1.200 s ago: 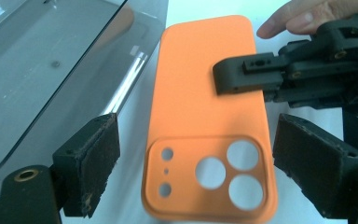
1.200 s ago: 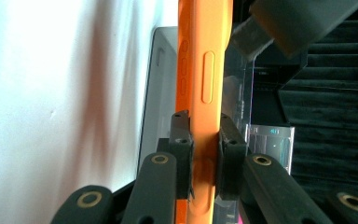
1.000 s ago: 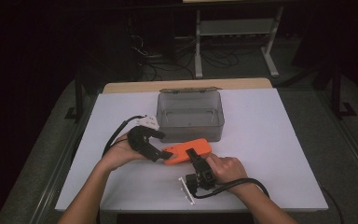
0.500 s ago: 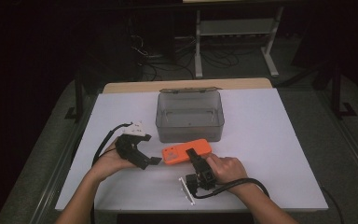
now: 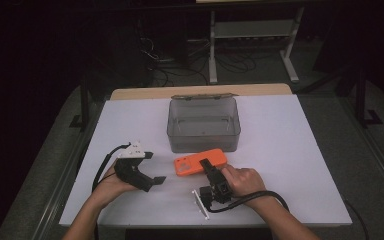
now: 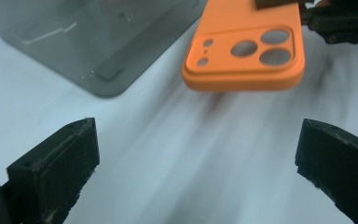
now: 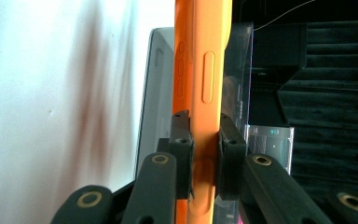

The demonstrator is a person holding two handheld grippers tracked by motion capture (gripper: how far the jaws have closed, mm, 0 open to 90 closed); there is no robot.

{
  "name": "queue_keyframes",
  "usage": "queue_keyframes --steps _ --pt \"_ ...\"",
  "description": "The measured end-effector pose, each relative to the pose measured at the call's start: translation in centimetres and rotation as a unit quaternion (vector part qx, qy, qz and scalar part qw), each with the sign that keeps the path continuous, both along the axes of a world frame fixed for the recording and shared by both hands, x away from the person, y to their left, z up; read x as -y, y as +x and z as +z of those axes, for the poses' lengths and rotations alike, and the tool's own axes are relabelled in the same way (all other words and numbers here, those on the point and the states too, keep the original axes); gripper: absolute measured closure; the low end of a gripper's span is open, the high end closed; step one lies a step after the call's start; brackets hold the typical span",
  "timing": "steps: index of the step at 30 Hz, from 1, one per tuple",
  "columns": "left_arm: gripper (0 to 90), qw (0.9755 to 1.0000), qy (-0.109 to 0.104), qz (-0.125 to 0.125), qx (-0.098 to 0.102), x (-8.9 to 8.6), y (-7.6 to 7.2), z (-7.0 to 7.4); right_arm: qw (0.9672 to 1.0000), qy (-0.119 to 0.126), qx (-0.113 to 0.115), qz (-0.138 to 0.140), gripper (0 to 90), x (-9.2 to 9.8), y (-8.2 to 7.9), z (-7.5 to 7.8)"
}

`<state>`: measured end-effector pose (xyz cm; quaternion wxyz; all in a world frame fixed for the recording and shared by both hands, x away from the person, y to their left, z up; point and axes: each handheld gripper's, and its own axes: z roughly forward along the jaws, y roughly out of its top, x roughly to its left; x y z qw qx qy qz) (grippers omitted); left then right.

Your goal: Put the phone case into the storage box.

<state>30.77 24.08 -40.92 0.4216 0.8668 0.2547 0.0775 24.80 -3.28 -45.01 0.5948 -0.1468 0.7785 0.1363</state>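
Over white table (image 5: 290, 150): right gripper (image 5: 206, 166) clamping orange phone case (image 5: 200, 163) for boxing, left gripper (image 5: 152, 175) gaping wide, empty.

In the left gripper view, the top edge cuts off the far end of the orange plastic phone case (image 6: 244, 56) and most of the smoky translucent plastic box (image 6: 93, 42). The white bench (image 6: 191, 154) surface smears into blurred streaks.

In the right gripper view, the case (image 7: 200, 70) hides much of the box.
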Motion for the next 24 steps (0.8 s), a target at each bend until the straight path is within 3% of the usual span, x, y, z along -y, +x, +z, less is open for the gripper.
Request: queue_keyframes --steps 10,14,24 --pt "0.0 0.9997 0.002 0.021 0.013 -0.6 -1.9 -1.2 1.0 0.0 -0.001 -0.001 78.6 0.0 0.0 0.0" --pt "0.0 0.9993 -0.013 0.031 0.014 -1.0 -2.6 -1.5 1.0 0.002 0.0 -0.001 78.6 0.0 0.0 0.0" --pt "0.0 0.9995 0.011 0.022 0.021 -0.9 -2.8 -2.6 1.0 0.007 -0.006 -0.004 78.6 0.0 0.1 0.1"
